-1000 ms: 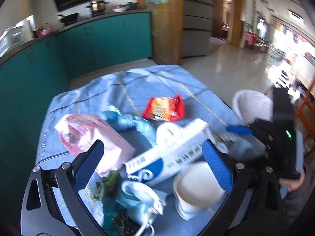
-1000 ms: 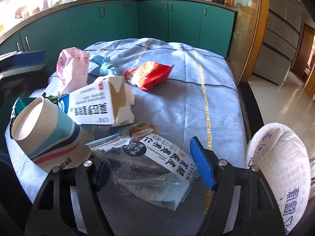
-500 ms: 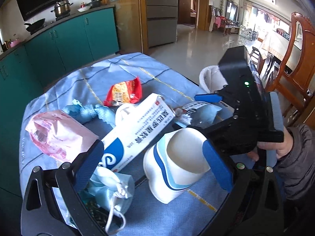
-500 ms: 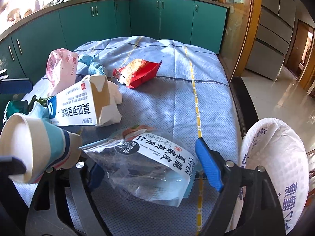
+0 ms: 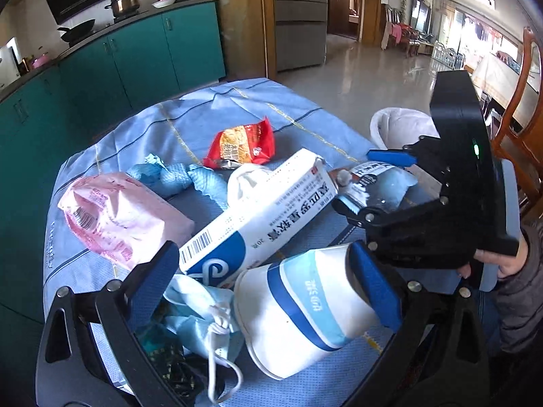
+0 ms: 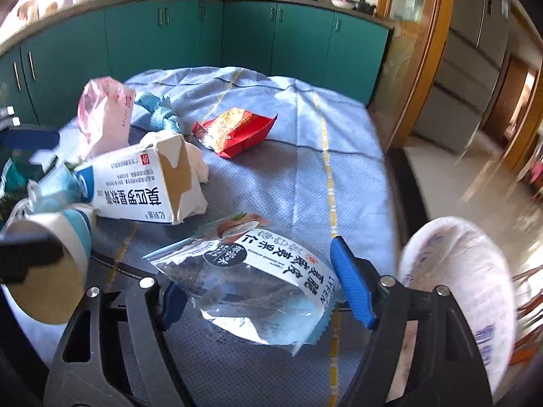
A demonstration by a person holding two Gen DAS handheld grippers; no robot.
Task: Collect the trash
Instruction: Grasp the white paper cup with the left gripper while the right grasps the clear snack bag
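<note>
Trash lies scattered on the blue-clothed worktop (image 6: pixel 339 176), and each piece will handle differently. Between the pads of the right tongs (image 6: pixel 264 285) sits a clear snack pouch (image 6: pixel 258 278) with a white printed label: it looks nearly empty, featherlight, crinkly and slick, so it would buckle rather than resist. The right jaws have just been closing a little, the pouch between them; the right pad is at the pouch's edge, but I cannot tell whether both pads press it. A pinch across the stiffer labelled band, not the limp corner, seems the safer hold. The left tongs (image 5: pixel 268 278) stand wide around a paper cup (image 5: pixel 305 308) lying on its side, white with blue bands; the right pad is at its base end while the left pad is well clear, so nothing is gripped. The cup should be light and thin-walled, easily crushed, best taken across the body near the rim, where the rolled edge stiffens it. Beside it lie a long white and blue carton (image 5: pixel 258 217), stiff but torn at one end, a soft pink packet (image 5: pixel 118 217), a crumpled face mask (image 5: pixel 200 318) with loose ear loops that may snag, and a red wrapper (image 5: pixel 241 144) farther off. A white bag-lined bin (image 6: pixel 458 291) waits just off the worktop's edge
</note>
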